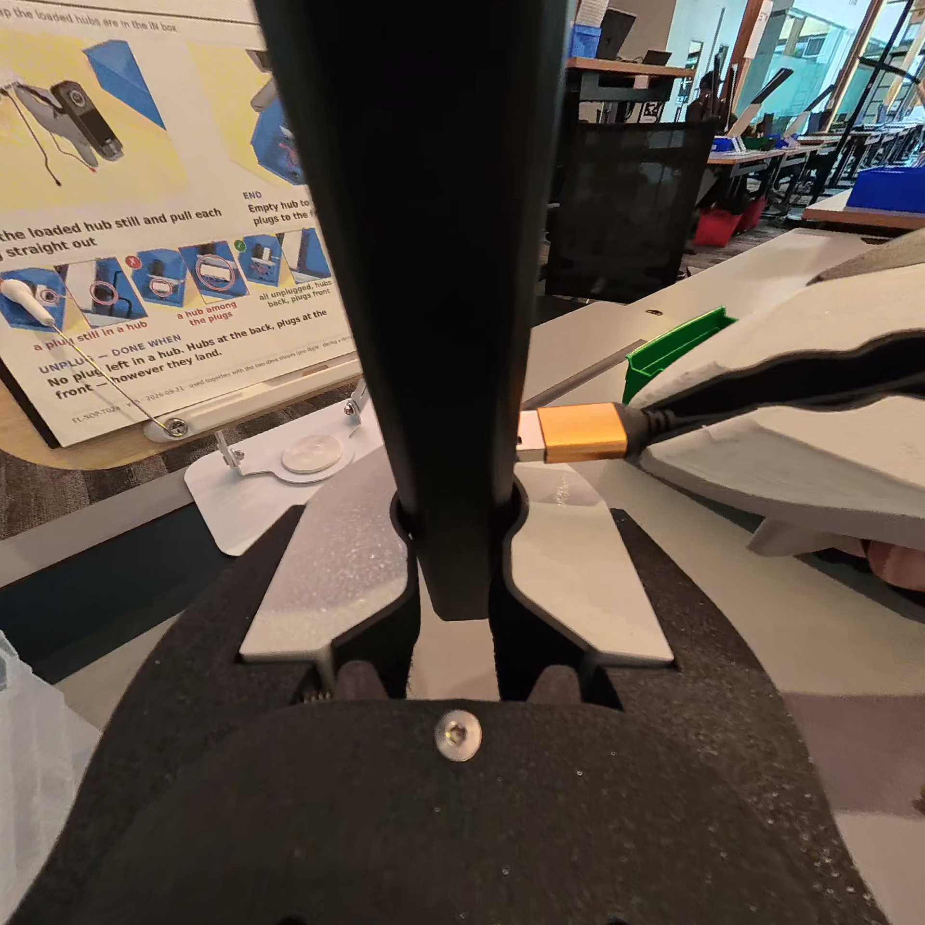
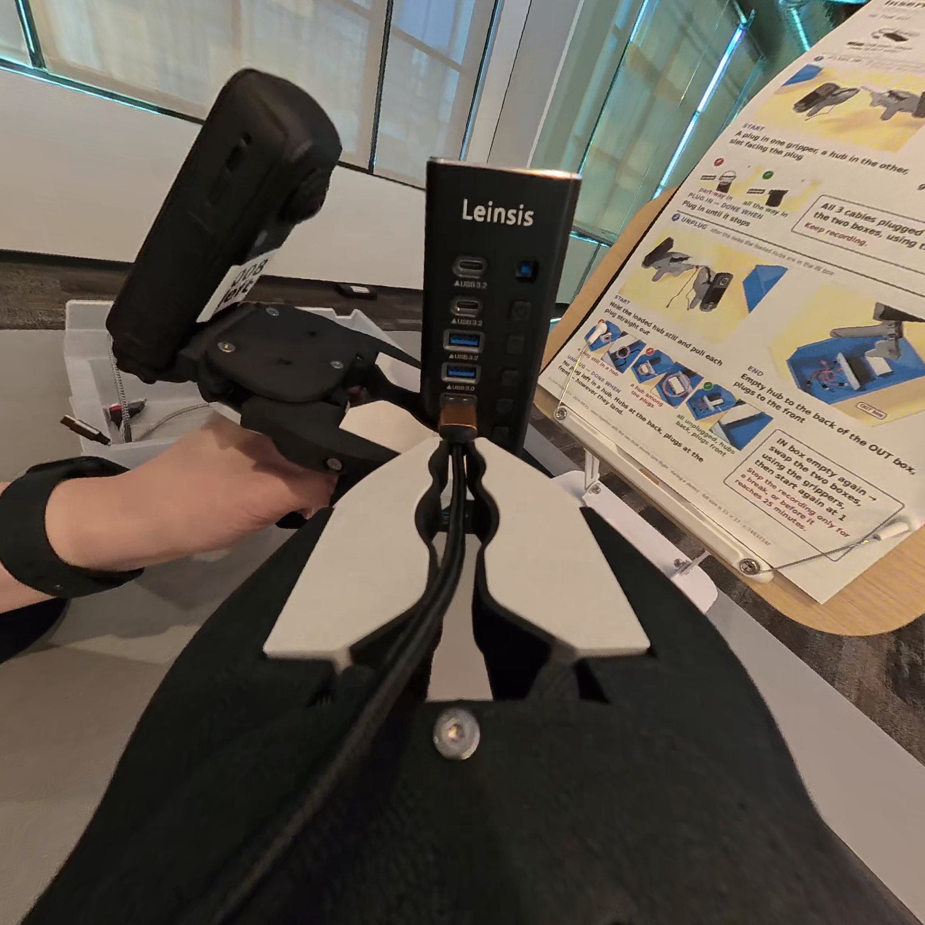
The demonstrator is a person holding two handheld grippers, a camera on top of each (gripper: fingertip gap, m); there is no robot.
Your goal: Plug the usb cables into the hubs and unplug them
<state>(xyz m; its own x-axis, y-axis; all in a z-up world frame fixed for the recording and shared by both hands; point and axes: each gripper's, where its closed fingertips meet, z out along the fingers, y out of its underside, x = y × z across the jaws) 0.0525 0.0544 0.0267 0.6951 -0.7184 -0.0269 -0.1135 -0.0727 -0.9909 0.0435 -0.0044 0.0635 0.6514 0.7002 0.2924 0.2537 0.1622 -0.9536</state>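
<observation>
A black USB hub (image 1: pixel 415 250) stands upright between the fingers of my left gripper (image 1: pixel 455 505), which is shut on its lower end. In the right wrist view the hub (image 2: pixel 495 300) faces me with its column of ports. My right gripper (image 2: pixel 456 443) is shut on a black cable (image 2: pixel 440 575) just behind its gold USB plug (image 2: pixel 455 415). The plug sits at the lowest visible port. In the left wrist view the gold plug (image 1: pixel 580 433) comes in from the right, held by the right gripper (image 1: pixel 645 425). Part of its metal tip (image 1: pixel 529 436) still shows outside the hub's side.
An instruction sheet on a white stand (image 1: pixel 150 225) leans behind the hub, and to the right in the right wrist view (image 2: pixel 751 350). A clear bin with loose cables (image 2: pixel 100 400) is at the left. A person's hand (image 2: pixel 200 490) holds the left gripper. A green part (image 1: pixel 670 345) lies on the table. Tip to tip, the grippers are about 7 cm apart.
</observation>
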